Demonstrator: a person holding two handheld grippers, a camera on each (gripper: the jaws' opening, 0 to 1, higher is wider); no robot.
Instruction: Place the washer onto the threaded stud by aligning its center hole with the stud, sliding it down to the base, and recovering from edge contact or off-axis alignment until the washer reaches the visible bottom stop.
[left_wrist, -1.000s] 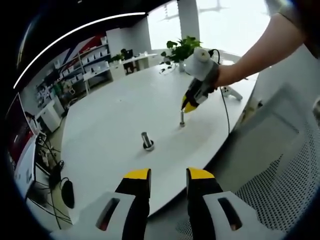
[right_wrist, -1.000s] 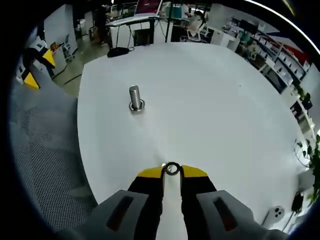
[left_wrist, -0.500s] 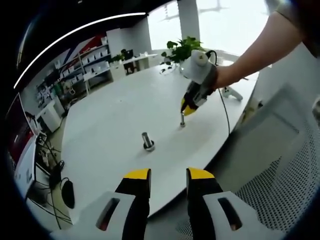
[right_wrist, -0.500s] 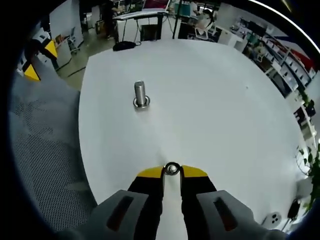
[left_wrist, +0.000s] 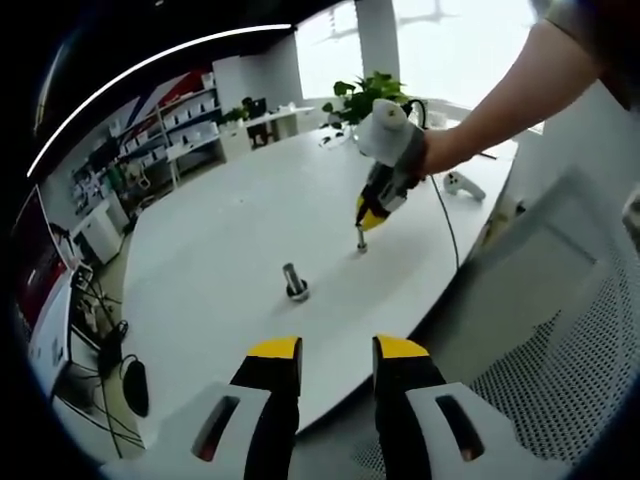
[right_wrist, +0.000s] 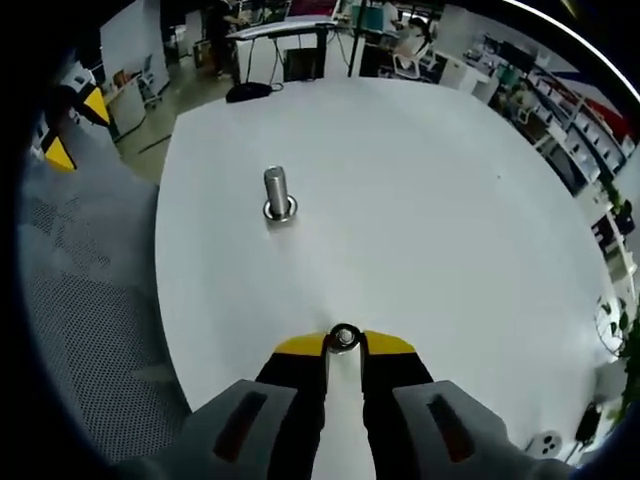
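My right gripper (right_wrist: 344, 342) is shut on a small metal washer (right_wrist: 344, 337), held flat between the yellow tips. In the left gripper view, a hand holds that right gripper (left_wrist: 371, 212) pointing down just above a short threaded stud (left_wrist: 361, 240) on the white table (left_wrist: 210, 220); whether the washer touches the stud I cannot tell. A second, thicker stud (left_wrist: 294, 281) (right_wrist: 277, 192) stands nearer the table's middle with a ring at its base. My left gripper (left_wrist: 337, 350) hangs open off the table's near edge, holding nothing.
A potted plant (left_wrist: 365, 95) stands at the table's far edge. A white controller with a black cable (left_wrist: 462, 185) lies near the right gripper. A grey mesh chair (left_wrist: 560, 360) is beside the table. Shelves and desks line the room.
The right gripper has drifted slightly left and up in the left gripper view, staying over the short stud with the washer in it. The left gripper has not moved.
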